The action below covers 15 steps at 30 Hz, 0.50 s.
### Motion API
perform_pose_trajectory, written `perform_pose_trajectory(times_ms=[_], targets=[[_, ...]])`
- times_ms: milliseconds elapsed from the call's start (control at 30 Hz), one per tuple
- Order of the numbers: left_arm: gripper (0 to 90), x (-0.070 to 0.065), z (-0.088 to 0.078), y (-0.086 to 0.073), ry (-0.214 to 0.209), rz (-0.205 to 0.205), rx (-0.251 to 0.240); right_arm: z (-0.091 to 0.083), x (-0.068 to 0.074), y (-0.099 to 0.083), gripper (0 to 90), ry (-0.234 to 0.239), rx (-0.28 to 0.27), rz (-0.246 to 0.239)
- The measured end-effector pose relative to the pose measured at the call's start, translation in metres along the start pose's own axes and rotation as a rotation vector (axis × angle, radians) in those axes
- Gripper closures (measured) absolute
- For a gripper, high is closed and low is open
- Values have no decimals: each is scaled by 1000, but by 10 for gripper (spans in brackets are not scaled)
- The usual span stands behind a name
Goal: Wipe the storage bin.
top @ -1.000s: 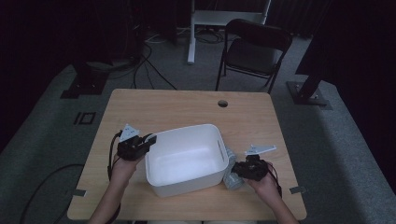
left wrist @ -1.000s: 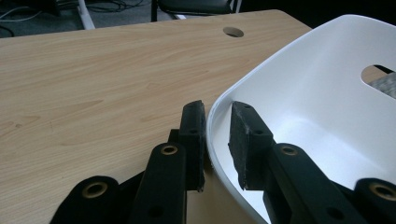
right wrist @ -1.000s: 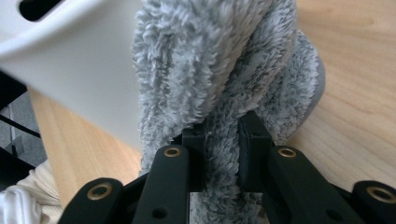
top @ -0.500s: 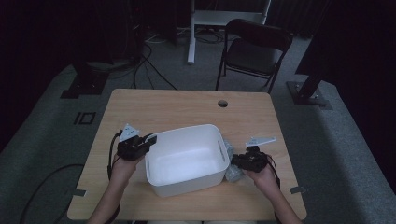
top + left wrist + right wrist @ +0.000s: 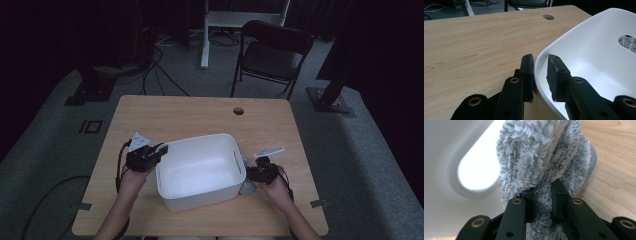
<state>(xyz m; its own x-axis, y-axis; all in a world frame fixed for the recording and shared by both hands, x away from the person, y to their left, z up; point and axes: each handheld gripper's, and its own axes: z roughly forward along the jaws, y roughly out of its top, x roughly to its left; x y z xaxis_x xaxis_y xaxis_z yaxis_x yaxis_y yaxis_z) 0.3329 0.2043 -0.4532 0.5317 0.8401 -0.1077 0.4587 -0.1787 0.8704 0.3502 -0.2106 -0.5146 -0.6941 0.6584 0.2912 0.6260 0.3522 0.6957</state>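
Your left gripper (image 5: 539, 72) stands at the left rim of the white tub (image 5: 197, 170); one jaw is outside the wall and one inside, and the opening is narrow; the outer pad looks to touch the rim, while a thin gap shows before the inner pad, so I cannot tell whether the wall is truly pinched; your right gripper (image 5: 543, 197) has its jaws closed tightly on a grey fluffy slipper (image 5: 544, 157), with the fabric squeezed between the pads; the slipper is just beside the right wall of the tub, near the handle slot (image 5: 477, 172), and its sole is by the wooden table (image 5: 200, 115)
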Motion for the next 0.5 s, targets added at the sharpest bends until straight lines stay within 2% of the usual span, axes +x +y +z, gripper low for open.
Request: perform_pose_trajectory(times_ms=[100,167,267,333,500], targets=[[751,1,0,0,-7,0,1,-5,0,4,770,-6,1,-22],[751,1,0,0,-11,-1,0,-14,-2,11,770,21,-45,-4],[752,1,0,0,-9,2,3,-22,1,21,770,23,-84,-23],[751,1,0,0,-6,0,1,-19,3,24,771,14,-70,-42],[751,0,0,0,0,-3,0,-13,-3,23,771,34,-66,-11]])
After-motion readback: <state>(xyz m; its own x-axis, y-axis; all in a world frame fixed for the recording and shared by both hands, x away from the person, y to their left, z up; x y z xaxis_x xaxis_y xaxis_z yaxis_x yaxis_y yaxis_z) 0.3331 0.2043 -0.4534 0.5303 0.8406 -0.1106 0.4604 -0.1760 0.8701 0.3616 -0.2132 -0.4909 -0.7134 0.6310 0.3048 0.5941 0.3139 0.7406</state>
